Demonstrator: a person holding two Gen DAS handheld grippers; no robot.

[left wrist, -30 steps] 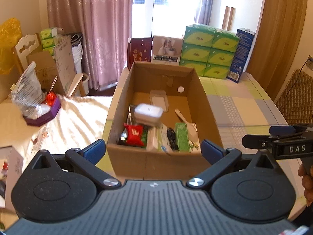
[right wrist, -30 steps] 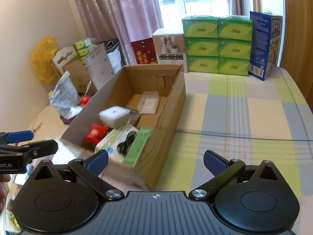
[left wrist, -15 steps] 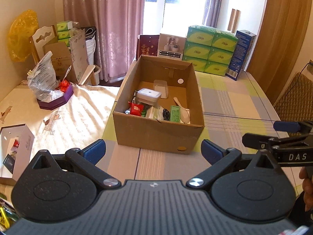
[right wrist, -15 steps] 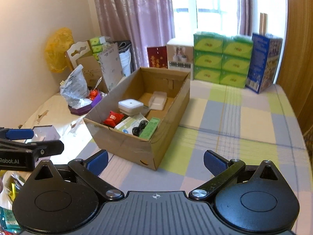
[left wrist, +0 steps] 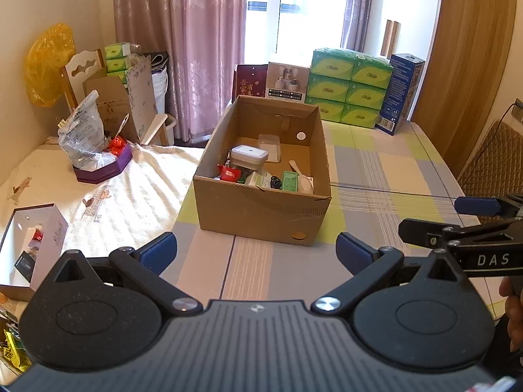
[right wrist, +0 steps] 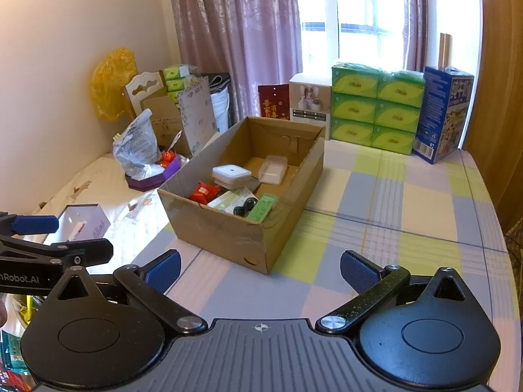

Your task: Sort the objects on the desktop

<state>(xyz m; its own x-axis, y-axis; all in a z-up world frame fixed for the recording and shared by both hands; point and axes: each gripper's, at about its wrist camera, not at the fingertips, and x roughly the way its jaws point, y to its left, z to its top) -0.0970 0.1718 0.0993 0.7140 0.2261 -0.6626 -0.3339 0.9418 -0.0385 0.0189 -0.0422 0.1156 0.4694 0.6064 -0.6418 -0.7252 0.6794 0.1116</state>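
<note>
Table, covered by a checked cloth of green, grey and cream, with a white embroidered cloth over its left part. Cardboard box, open-topped, stands on the checked cloth near the table's middle, ahead of both grippers and well apart from them. Stacked green tissue packs and a blue carton stand at the far edge by the window; a red card and a white product box stand just behind the cardboard box.

Box contents, all lying inside: a white lidded container toward the left, a clear plastic tub behind it, a red packet at the near left, a green flat pack at the near right, a coiled black cable between them, and a white spoon along the right wall.

Left gripper: jaws spread wide, nothing between the blue pads, held above the cloth short of the box. Right gripper: likewise wide open and empty, low over the cloth; seen side-on at the right margin of the left wrist view. A purple tray with a crumpled clear bag rests on the white cloth, and an open white carton lies nearer.
</note>
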